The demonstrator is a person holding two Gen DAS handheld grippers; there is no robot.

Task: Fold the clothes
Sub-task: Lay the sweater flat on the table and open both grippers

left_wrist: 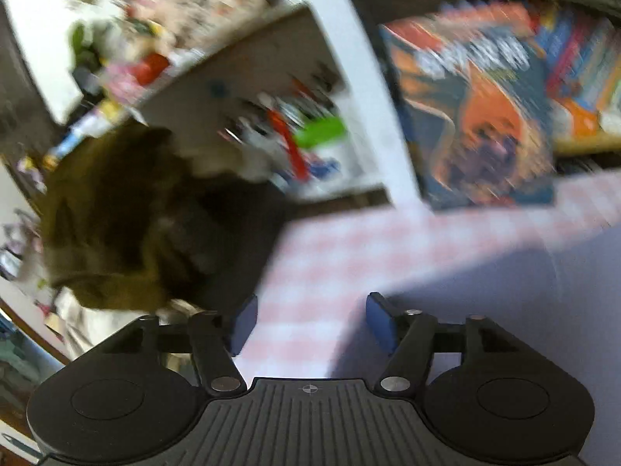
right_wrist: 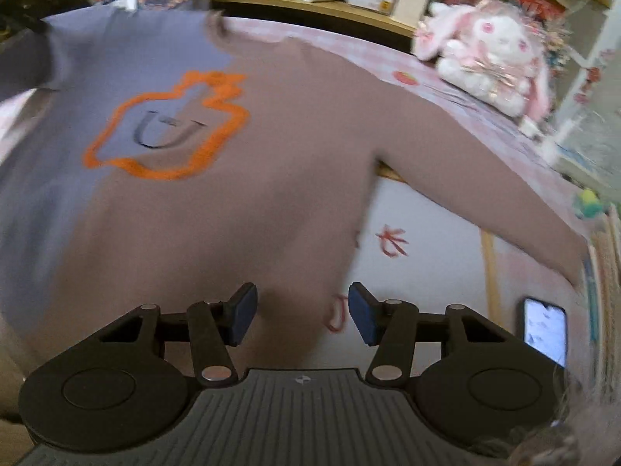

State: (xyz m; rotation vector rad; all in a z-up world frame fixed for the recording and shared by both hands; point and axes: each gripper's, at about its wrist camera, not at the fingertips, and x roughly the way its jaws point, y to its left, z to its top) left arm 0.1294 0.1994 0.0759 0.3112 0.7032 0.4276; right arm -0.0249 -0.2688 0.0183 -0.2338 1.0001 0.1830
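left tool (left_wrist: 311, 324) jaws apart, nothing btwn, right tool (right_wrist: 302, 312) jaws apart, tilted down

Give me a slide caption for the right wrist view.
Open right gripper above a two-tone purple and mauve sweatshirt with orange outline print.

Large dark "U" inside orange outline on sweatshirt (right_wrist: 163, 194) front

Wooden bookshelf (right_wrist: 310, 6) packed with colourful books behind table; pink checked tablecloth (left_wrist: 349, 256); white shelf unit (left_wrist: 361, 89) holding cluttered items, heavily blurred.
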